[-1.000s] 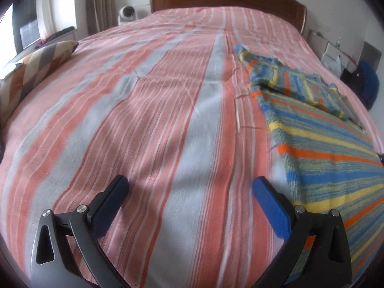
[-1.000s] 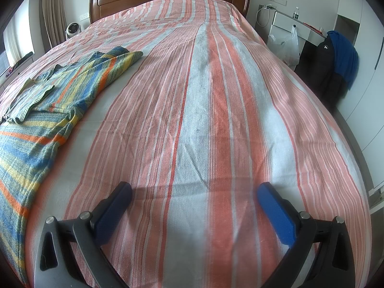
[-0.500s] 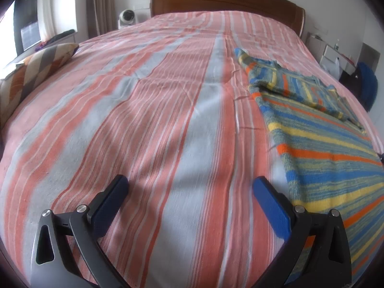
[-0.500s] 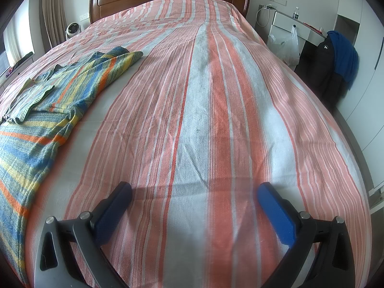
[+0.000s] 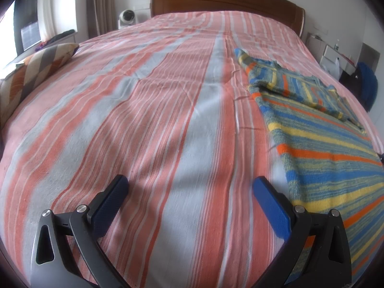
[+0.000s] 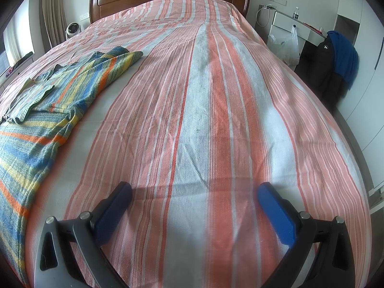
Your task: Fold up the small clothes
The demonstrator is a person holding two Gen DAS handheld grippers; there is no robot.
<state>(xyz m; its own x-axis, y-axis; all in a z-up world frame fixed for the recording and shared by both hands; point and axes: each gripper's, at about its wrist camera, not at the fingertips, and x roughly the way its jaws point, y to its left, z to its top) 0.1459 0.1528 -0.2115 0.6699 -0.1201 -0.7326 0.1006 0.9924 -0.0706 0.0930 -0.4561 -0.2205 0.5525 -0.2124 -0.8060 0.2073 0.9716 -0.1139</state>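
Folding looks barely begun: the striped knit garment point(image 5: 319, 148) lies mostly spread on the bed point(image 5: 168, 110), one sleeve across its chest, between the left gripper point(image 5: 190, 198) and right gripper point(image 6: 194, 200), both jaws released and empty.

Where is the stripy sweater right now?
The striped sweater lies flat on the pink striped bedspread, at the right of the left wrist view and the left of the right wrist view, between both grippers.
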